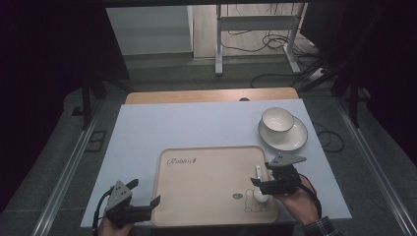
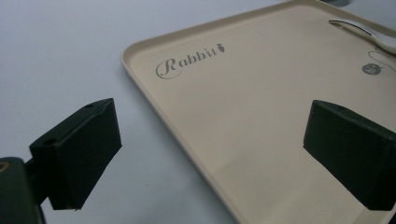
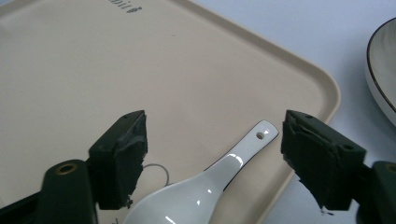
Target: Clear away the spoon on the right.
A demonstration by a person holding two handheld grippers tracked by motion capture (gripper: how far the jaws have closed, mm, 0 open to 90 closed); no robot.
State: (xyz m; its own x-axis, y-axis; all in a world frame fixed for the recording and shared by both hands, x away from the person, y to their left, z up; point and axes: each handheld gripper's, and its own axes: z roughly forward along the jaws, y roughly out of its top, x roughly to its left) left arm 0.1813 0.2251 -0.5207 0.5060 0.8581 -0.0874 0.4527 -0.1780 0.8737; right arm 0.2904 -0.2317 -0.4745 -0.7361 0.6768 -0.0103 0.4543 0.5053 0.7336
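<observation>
While both jaws gape, right gripper (image 3: pixel 212 163) over spoon (image 3: pixel 205 186), left gripper (image 2: pixel 210 154) at tray (image 2: pixel 261 140) edge

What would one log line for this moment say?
left gripper: open, tray edge | right gripper: open over spoon | bowl on plate

The tray (image 3: pixel 196 70) looks like smooth, dull plastic, the colour of cream. The spoon (image 3: pixel 210 186) on it is white and very shiny, like glazed china. The bowl (image 1: pixel 277 119) and the plate (image 1: pixel 295 140) under it look glossy too, maybe china, but they are small and far off. The worktop (image 2: pixel 56 56) has a flat, pale, matt cover, with bare wood (image 1: pixel 211 95) at its far edge. The right tool (image 3: pixel 212 161) has black pads that look rough and worn. The left tool (image 2: pixel 212 154) has smoother black pads.
</observation>
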